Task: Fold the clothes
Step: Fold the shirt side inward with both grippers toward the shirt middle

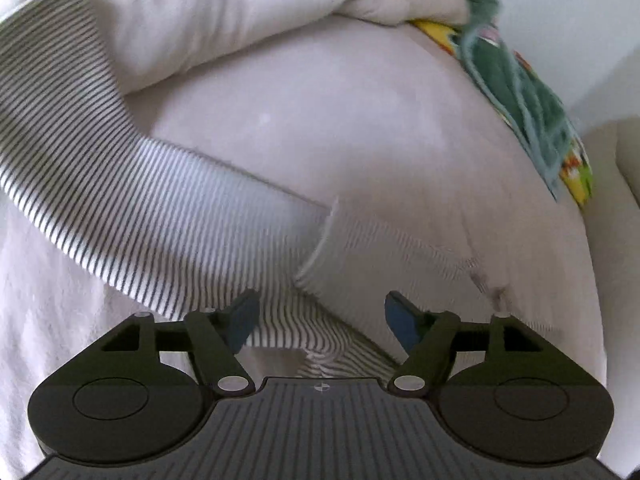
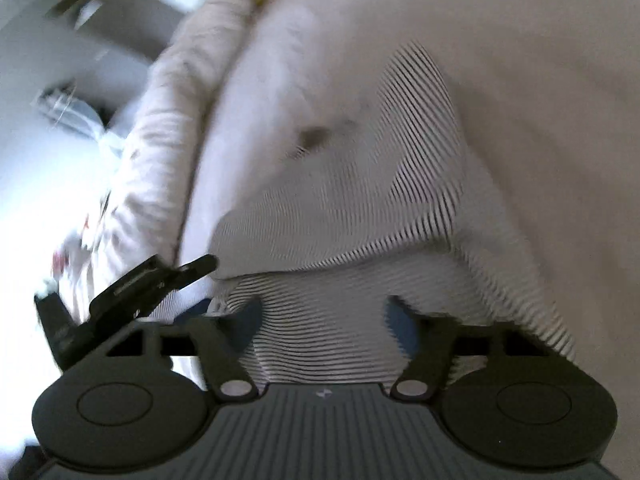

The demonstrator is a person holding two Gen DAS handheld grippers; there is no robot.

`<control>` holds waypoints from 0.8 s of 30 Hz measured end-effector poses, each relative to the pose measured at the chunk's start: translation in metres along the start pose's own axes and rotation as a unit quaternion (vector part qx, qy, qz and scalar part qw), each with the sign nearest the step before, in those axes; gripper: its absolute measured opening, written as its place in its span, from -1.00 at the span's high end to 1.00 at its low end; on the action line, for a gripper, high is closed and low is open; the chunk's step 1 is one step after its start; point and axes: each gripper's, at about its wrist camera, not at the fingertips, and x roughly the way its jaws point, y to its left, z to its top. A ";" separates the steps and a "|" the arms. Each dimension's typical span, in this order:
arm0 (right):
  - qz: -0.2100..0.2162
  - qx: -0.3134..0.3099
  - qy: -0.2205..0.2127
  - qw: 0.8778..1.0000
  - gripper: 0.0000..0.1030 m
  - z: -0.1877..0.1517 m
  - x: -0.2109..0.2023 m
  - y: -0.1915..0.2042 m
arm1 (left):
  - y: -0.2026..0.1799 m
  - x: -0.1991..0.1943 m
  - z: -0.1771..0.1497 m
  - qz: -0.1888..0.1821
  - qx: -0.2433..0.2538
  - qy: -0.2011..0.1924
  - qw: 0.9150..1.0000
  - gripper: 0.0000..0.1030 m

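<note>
Pale pink bedding (image 1: 320, 120) is covering the bed you are working over, with a rumpled cream duvet (image 1: 200, 12) and a green patterned cloth (image 1: 516, 92) lying along its far edge. The striped garment (image 1: 132, 208) is sprawling across it. Your left tongs (image 1: 320, 322) are standing spread above the stripes; your right tongs (image 2: 322, 322) are spread too, striped fabric lying between them, a grey wall (image 2: 60, 32) blurring beyond.

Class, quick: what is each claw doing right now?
Left claw: open above the striped garment, holding nothing.
Right claw: open, striped garment between its pads, unpinched.
</note>
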 end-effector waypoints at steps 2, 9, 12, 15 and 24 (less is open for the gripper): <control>-0.025 0.050 -0.027 0.998 0.11 0.000 0.007 -0.013 | -0.001 0.008 0.002 0.007 -0.018 0.000 1.000 -0.42; 0.002 0.177 -0.120 0.977 0.56 0.013 0.011 -0.038 | -0.047 0.018 -0.005 0.037 0.070 -0.037 0.996 0.42; -0.012 0.175 -0.164 0.971 0.66 0.028 -0.012 -0.052 | -0.072 0.007 -0.012 -0.011 0.114 -0.050 0.992 0.49; -0.016 0.182 -0.176 0.967 0.65 0.041 -0.034 -0.072 | -0.096 0.011 -0.026 -0.023 0.162 -0.045 0.985 0.45; -0.042 0.072 -0.138 0.987 0.49 0.043 -0.041 -0.054 | -0.066 -0.012 -0.029 -0.013 0.089 -0.007 0.996 -0.16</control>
